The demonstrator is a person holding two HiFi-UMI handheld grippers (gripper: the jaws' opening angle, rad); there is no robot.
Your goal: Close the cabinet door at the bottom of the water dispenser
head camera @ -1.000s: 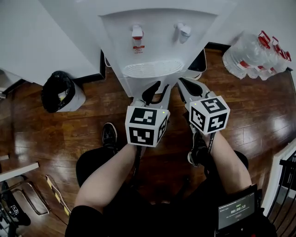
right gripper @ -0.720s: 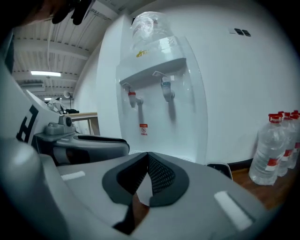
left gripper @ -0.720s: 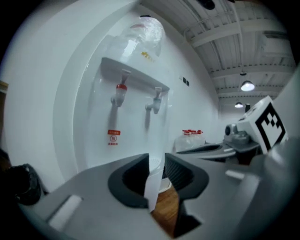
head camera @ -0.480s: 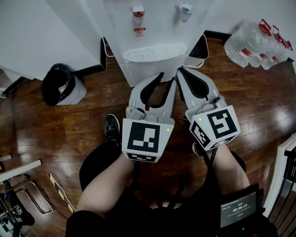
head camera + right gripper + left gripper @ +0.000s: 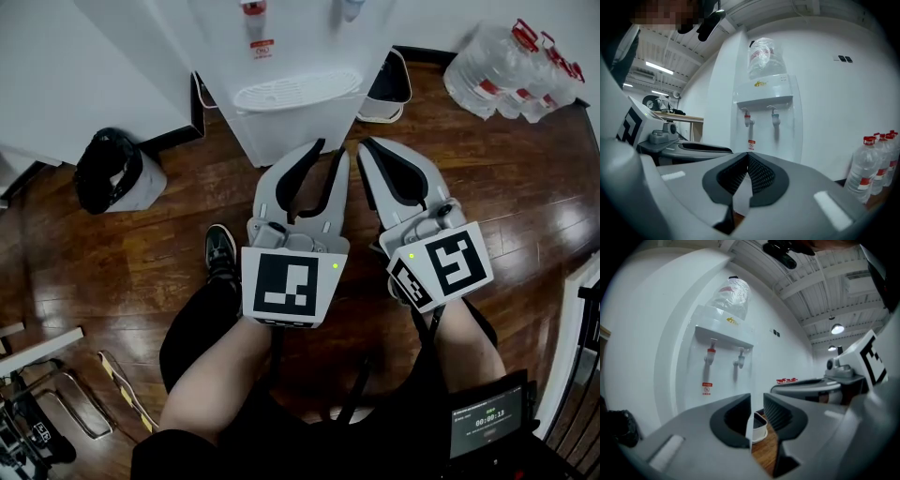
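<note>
Left gripper (image 5: pixel 330 150) has just closed, empty; right gripper (image 5: pixel 368 148) is together too. Push low and squarely on the water dispenser (image 5: pixel 300 131) at twelve o'clock.

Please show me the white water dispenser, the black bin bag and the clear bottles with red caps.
White water dispenser (image 5: pixel 302 131): head view, front panel under the drip tray.
Black bin bag (image 5: pixel 101 169): head view, top of the bag.
Clear bottles with red caps (image 5: pixel 487 67): head view, body of one bottle.
</note>
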